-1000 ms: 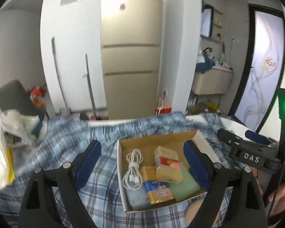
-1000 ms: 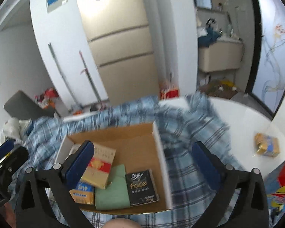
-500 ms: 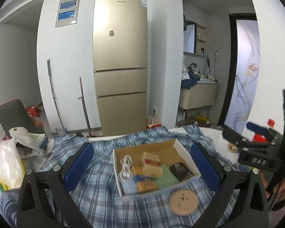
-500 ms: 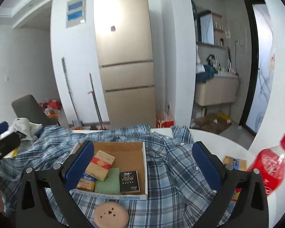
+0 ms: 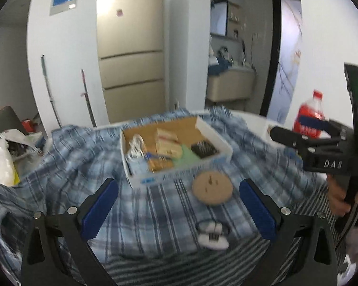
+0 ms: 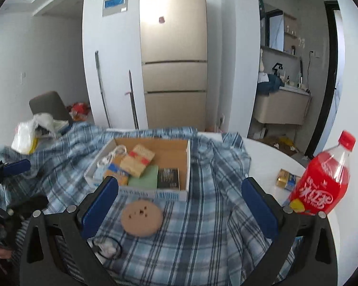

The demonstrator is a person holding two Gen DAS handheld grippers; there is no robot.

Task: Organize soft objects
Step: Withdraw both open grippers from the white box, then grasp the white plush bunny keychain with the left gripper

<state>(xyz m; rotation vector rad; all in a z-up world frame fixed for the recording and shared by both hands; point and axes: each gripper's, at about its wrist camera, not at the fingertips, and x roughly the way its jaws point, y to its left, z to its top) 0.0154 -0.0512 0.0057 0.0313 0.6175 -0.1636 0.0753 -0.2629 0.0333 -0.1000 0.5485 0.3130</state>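
Two grippers, both empty, fingers spread wide. The left gripper (image 5: 179, 205) hovers above the near edge of the table, tilted down toward the cloth. The right gripper (image 6: 180, 205) is held at similar height just to its right, level with the front wall of the cardboard box (image 6: 140, 191).

The task's soft item, a blue plaid shirt (image 6: 202, 226), lies spread and rumpled across most of the white round table (image 6: 264, 152), reaching the near edge and bunched at the left edge. Judged light, limp and non-fragile; it will sag and drag whatever rests on it.

Loads on the cloth: the box with its packets and cable, a round wooden disc (image 5: 212, 187) just in front of the box, and a small white item with a black cord (image 5: 212, 236) nearer the near edge. A red bottle (image 6: 322, 181) stands on bare table at the right edge.

Recommended hold: pinch a raised fold or hem at the free near edge, clear of the loads. Pulling before those are removed risks tipping the box.
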